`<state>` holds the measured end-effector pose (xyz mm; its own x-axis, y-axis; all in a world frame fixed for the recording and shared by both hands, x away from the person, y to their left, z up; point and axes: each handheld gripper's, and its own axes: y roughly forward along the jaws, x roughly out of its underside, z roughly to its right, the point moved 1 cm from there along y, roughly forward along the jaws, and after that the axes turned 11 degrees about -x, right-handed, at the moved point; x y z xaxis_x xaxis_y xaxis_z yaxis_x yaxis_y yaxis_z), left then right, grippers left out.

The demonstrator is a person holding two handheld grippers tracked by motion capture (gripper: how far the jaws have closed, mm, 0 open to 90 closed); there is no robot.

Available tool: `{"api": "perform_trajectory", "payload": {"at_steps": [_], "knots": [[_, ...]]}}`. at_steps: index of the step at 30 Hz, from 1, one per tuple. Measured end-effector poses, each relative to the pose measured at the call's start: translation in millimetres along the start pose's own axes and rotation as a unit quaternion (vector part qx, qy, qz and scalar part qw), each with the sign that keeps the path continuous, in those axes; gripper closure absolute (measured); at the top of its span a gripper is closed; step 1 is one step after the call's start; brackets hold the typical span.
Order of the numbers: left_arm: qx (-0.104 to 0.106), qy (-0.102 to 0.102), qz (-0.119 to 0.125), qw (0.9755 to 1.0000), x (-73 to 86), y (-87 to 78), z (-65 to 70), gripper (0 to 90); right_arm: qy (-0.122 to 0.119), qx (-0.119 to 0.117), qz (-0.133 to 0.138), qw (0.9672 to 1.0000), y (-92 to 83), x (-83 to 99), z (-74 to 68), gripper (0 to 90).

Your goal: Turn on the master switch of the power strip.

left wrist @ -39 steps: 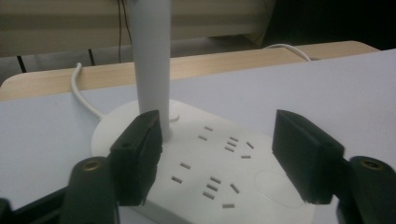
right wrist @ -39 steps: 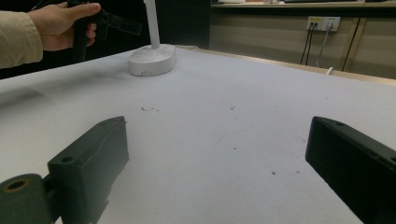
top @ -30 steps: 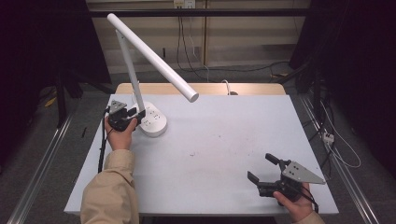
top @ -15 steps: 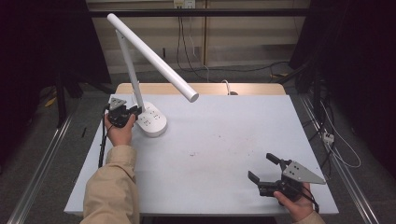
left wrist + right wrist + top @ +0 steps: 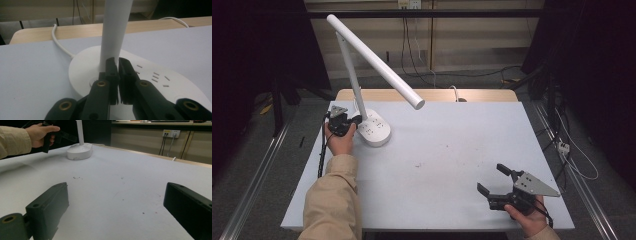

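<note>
A white desk lamp (image 5: pixel 374 131) stands at the far left of the pale grey, matte desk (image 5: pixel 452 150). Its base (image 5: pixel 155 82) is a smooth, flat oval of plastic with small raised dashes moulded into the top. From the base a slim post (image 5: pixel 113 32) rises, and a long round tube head (image 5: pixel 377 62) slants down from the post's top toward the middle of the desk, ending in a blunt cap. A white cord (image 5: pixel 60 42) curls from the base's rear toward a light wooden edge behind the desk.

The left hand-held gripper (image 5: pixel 356 120), black hard plastic with brass-coloured rivets, sits over the lamp base just in front of the post; its 2 jaws are pressed together with only a thin slit between them and nothing in it. A beige sleeve (image 5: pixel 332 200) covers that forearm.

The right hand-held gripper (image 5: pixel 496 179) rests near the desk's edge closest to the person, well apart from the lamp, its blocky jaws spread wide over bare desk marked with faint specks.

Against the earlier frames, the left jaws have just been closing and the gripper sits slightly closer to the post; the right hand-held gripper and the lamp are unchanged.
</note>
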<state>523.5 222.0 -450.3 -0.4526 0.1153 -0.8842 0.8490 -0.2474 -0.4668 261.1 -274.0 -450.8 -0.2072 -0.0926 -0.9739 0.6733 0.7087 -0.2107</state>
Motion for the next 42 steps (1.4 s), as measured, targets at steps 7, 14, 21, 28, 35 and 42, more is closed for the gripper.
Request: {"api": "perform_trajectory", "payload": {"at_steps": [7, 14, 21, 28, 35, 42], "knots": [[0.000, 0.000, 0.003, 1.0000, -0.8, 2.5, -1.5, 89.4, -0.002, 0.002, -0.001, 1.0000, 0.8, 0.5, 0.3, 5.5], [-0.004, 0.001, -0.002, 1.0000, -1.6, 4.0, -3.7, 90.0, 0.000, 0.003, -0.002, 1.0000, 0.9, 0.8, 0.4, 5.5], [-0.007, -0.001, -0.006, 1.0000, 0.1, 5.6, -5.3, 90.0, -0.001, 0.003, -0.001, 1.0000, 0.7, 0.7, 0.7, 5.5], [-0.019, 0.003, -0.011, 0.9998, 0.8, 7.7, -7.9, 90.0, -0.001, 0.002, 0.000, 1.0000, 1.2, 0.3, 0.3, 5.5], [-0.029, 0.003, -0.021, 0.9994, 3.6, 12.4, -10.4, 90.0, -0.001, 0.003, 0.000, 1.0000, 0.9, 0.3, 0.2, 5.5], [-0.030, 0.002, -0.020, 0.9993, 3.0, 15.0, -9.3, 90.0, 0.000, 0.003, 0.000, 1.0000, 0.5, 0.5, 0.5, 5.5]]}}
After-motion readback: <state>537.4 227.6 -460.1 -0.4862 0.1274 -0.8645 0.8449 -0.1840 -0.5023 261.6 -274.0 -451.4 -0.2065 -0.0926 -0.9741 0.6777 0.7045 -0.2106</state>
